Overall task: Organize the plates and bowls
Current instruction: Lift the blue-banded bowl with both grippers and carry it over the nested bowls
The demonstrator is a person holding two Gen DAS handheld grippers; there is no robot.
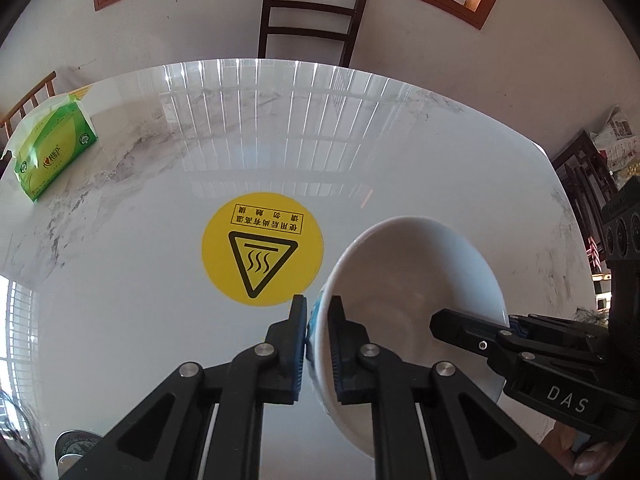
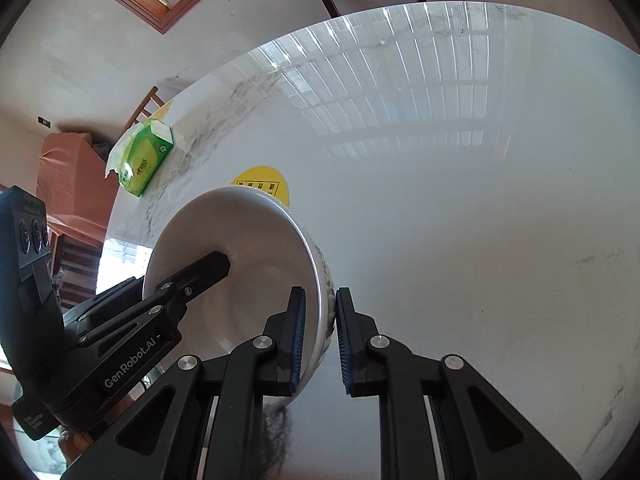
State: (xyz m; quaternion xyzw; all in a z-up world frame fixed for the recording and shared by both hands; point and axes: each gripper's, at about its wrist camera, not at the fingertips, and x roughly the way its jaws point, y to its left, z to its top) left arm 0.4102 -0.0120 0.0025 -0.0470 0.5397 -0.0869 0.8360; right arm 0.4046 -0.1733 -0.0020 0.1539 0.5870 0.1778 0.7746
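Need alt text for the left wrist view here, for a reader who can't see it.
Two black grippers pinch opposite rims of one white bowl above a glossy marble table: the left gripper in front, the right gripper entering from the right. Beyond lie a yellow hot-surface sticker and a green tissue pack.
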